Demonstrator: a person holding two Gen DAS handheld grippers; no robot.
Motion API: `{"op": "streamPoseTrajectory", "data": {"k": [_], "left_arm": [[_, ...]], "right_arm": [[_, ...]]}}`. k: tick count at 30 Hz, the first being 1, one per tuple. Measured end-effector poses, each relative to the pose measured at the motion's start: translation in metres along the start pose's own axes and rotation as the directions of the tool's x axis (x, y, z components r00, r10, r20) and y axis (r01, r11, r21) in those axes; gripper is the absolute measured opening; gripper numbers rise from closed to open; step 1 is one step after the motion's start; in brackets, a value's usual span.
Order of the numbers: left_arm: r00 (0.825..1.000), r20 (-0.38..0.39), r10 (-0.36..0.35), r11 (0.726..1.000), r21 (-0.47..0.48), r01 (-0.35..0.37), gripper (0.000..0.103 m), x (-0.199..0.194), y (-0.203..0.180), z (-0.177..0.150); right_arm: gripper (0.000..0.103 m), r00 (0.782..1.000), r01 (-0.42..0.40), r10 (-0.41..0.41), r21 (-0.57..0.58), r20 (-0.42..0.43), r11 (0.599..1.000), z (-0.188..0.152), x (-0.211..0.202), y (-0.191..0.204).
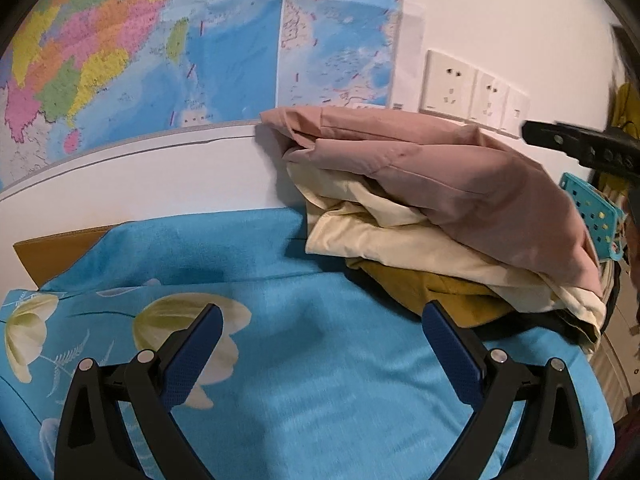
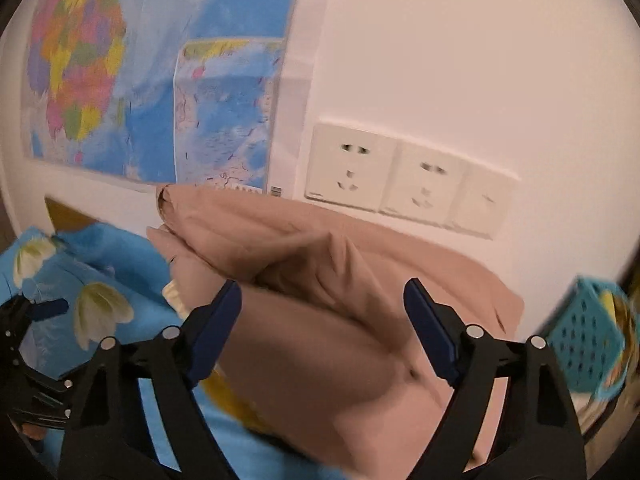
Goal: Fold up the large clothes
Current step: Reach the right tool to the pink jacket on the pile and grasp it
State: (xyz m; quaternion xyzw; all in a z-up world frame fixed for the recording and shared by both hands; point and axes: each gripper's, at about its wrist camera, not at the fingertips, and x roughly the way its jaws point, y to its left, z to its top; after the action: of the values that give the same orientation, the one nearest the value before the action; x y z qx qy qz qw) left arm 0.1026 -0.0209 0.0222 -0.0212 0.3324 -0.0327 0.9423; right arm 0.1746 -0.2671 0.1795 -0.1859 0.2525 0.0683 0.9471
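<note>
The left gripper [image 1: 322, 334] hangs over the bright blue bedsheet printed with pale yellow-white flowers [image 1: 304, 368], its blue-padded fingers [image 1: 196, 354] spread wide with nothing between them. Just beyond it, toward the wall, sits the heap of large clothes: a dusty-pink folded cloth [image 1: 440, 172] on top, a cream cloth [image 1: 384, 236] under it and a mustard-brown cloth [image 1: 424, 284] at the bottom, all resting on the sheet.

The left wrist view alone shows those lower layers plainly, and a brown cardboard piece [image 1: 52, 252] left of the heap against the wall. In the right wrist view the pink cloth [image 2: 320, 320] fills the foreground; the right gripper [image 2: 322, 314] hovers above it with its fingers [image 2: 218, 332] wide apart, clasping nothing. This view also catches the left gripper at its left edge, beside the heap.

Behind the heap rises a white wall [image 2: 460, 60] with a colourful paper wall map [image 1: 132, 48] to the left and a row of white wall sockets [image 2: 400, 178] directly above. A turquoise perforated plastic basket [image 2: 588, 340] stands right of the heap.
</note>
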Motion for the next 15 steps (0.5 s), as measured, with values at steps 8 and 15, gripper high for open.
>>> {"op": "streamPoseTrajectory", "data": {"k": [8,15], "left_arm": [[0.999,-0.027,0.032,0.999,0.003,-0.031,0.096,0.022,0.004,0.001],[0.998,-0.056,0.036,0.999,0.013,-0.035,0.096,0.038,0.005,-0.001]], "right_arm": [[0.065,0.988,-0.119,0.080,-0.330,-0.129,0.936,0.010,0.060,0.062],[0.039,0.987,-0.111,0.056,-0.391,-0.148,0.914,0.015,0.098,0.087]]}}
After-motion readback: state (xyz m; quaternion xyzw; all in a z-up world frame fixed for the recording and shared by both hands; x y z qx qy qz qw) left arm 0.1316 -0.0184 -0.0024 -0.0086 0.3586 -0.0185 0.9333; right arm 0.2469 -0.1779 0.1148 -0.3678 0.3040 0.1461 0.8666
